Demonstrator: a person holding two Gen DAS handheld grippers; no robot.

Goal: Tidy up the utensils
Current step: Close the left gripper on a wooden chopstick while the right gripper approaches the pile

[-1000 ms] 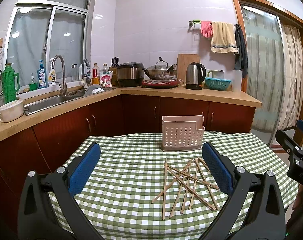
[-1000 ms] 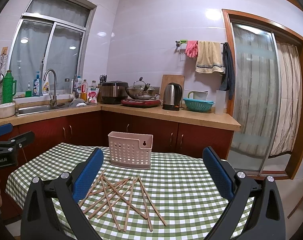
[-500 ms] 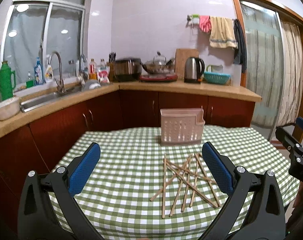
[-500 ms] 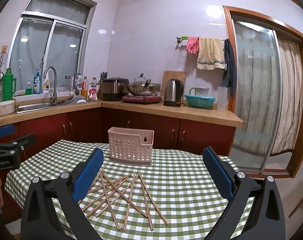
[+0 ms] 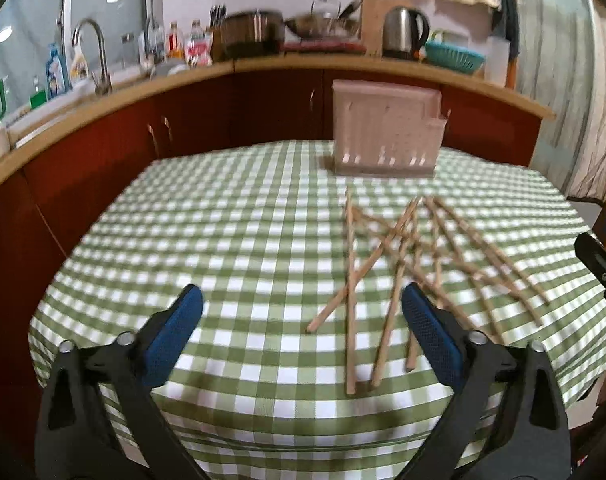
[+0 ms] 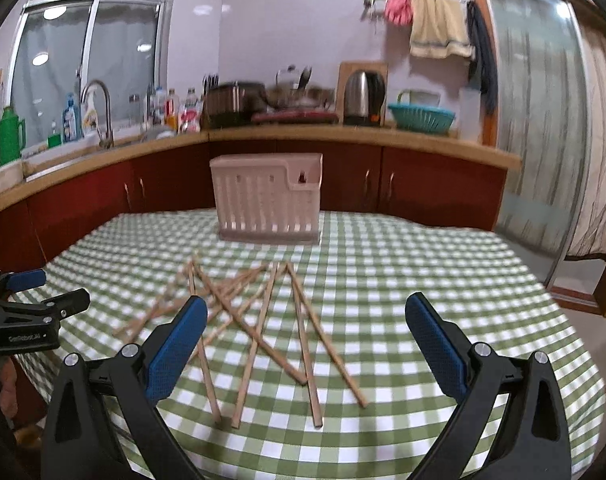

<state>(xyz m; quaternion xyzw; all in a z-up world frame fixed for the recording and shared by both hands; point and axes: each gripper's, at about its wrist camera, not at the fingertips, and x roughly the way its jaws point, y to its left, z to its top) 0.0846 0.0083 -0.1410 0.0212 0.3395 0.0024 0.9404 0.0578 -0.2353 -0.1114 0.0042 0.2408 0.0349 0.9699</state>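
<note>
Several wooden chopsticks [image 5: 399, 260] lie crossed in a loose pile on the green checked tablecloth [image 5: 231, 232]; they also show in the right wrist view [image 6: 263, 320]. A pale pink slotted utensil holder [image 5: 385, 130] stands upright behind the pile, and it shows in the right wrist view too [image 6: 267, 198]. My left gripper [image 5: 303, 320] is open and empty, above the near left of the pile. My right gripper [image 6: 305, 324] is open and empty, above the near end of the pile. The left gripper shows at the left edge of the right wrist view [image 6: 23, 312].
A kitchen counter [image 6: 343, 136] runs behind the table with a sink tap [image 6: 97, 108], bottles, a pot, a kettle [image 6: 363, 98] and a teal basket [image 6: 421, 118]. A curtained glass door [image 6: 543, 120] is at the right. The table's near edge is close below both grippers.
Both grippers have tilted down and moved closer to the table and the chopstick pile. Both stay open. The chopsticks and the holder have not moved.
</note>
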